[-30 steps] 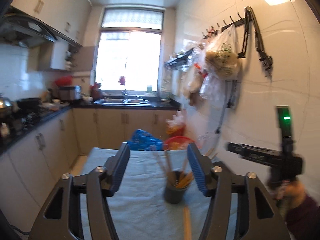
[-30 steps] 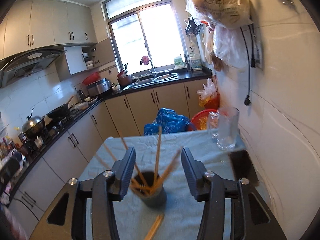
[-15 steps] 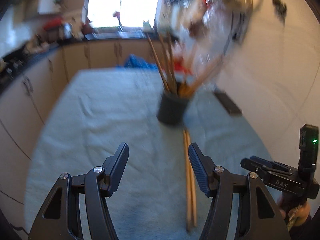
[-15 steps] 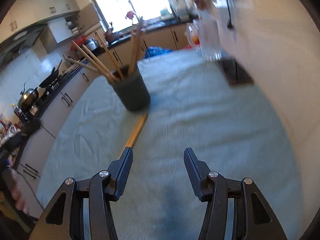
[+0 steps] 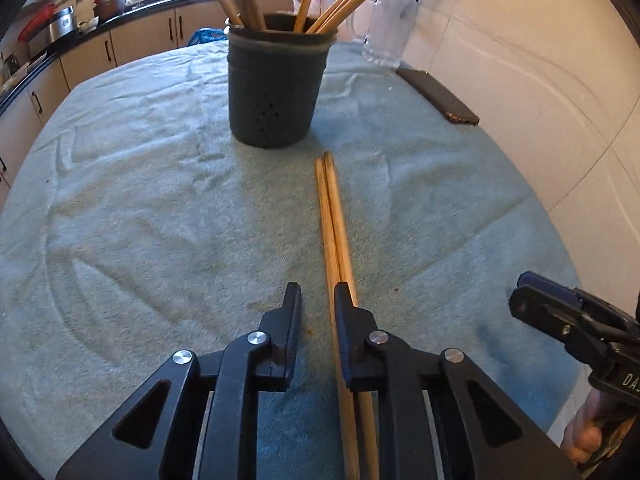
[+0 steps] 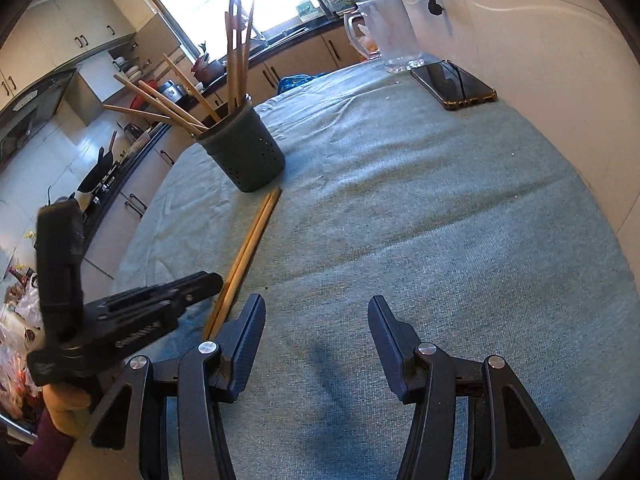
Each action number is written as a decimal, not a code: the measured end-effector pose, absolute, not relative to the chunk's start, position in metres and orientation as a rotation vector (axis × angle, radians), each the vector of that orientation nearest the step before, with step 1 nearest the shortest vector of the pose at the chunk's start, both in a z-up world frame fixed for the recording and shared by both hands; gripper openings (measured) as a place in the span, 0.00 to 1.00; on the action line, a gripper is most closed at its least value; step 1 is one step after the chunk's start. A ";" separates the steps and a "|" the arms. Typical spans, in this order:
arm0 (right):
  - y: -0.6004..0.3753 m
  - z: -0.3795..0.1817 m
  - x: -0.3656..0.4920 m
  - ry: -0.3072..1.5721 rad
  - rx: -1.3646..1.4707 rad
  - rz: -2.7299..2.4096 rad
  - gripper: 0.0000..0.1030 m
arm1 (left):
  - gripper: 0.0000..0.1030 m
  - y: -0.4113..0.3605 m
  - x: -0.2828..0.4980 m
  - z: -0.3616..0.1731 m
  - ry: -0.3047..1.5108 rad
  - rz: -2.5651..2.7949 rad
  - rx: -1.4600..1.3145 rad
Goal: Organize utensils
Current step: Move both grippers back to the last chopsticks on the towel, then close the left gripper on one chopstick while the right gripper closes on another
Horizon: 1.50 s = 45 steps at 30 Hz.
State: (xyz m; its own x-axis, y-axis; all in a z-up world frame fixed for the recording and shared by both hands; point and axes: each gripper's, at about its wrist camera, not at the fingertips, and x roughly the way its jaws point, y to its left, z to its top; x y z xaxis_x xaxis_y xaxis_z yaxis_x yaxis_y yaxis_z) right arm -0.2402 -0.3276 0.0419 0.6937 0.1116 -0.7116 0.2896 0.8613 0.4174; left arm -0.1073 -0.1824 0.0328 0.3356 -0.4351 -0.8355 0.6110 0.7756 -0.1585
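Two loose wooden chopsticks point(image 5: 332, 216) point(image 6: 252, 240) lie side by side on the blue-green cloth, pointing at a dark perforated holder point(image 5: 276, 92) point(image 6: 248, 156) that has several chopsticks standing in it. My left gripper point(image 5: 317, 292) is low over their near part. Its jaws are closing, with only a narrow gap of cloth between them, and the pair runs under the right finger point(image 5: 348, 320). No pad presses on them. My right gripper point(image 6: 317, 304) hovers open over bare cloth just right of the pair, with nothing between its fingers.
A dark phone point(image 5: 440, 96) point(image 6: 456, 82) lies at the far right by the tiled wall, with a clear glass jug point(image 5: 388, 28) point(image 6: 392, 32) behind it. The cloth-covered table point(image 5: 120, 200) drops off on the left toward kitchen cabinets. A hand point(image 6: 64, 404) holds the left gripper's handle.
Both grippers have dropped and tipped down from facing the kitchen to just above the cloth. The left one has come close to the loose chopsticks and its jaws have narrowed. The right jaws keep their width.
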 end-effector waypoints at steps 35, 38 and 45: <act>-0.271 0.037 -0.125 0.978 0.309 0.021 0.53 | 0.07 -0.113 -0.103 0.026 1.209 -0.562 -0.094; -0.258 0.030 -0.108 1.010 0.225 -0.010 0.46 | 0.07 -0.116 -0.105 0.026 1.196 -0.559 -0.082; -0.263 0.023 -0.113 1.059 0.188 -0.064 0.12 | 0.07 -0.112 -0.106 0.024 1.187 -0.588 -0.109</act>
State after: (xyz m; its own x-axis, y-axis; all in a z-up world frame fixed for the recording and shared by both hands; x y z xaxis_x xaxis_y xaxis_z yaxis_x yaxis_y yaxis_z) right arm -0.1134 -0.2626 0.0234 0.4897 0.0382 -0.8710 0.1421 0.9822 0.1229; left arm -0.1055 -0.1116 0.0241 0.2446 -0.4851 -0.8396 0.3738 0.8461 -0.3800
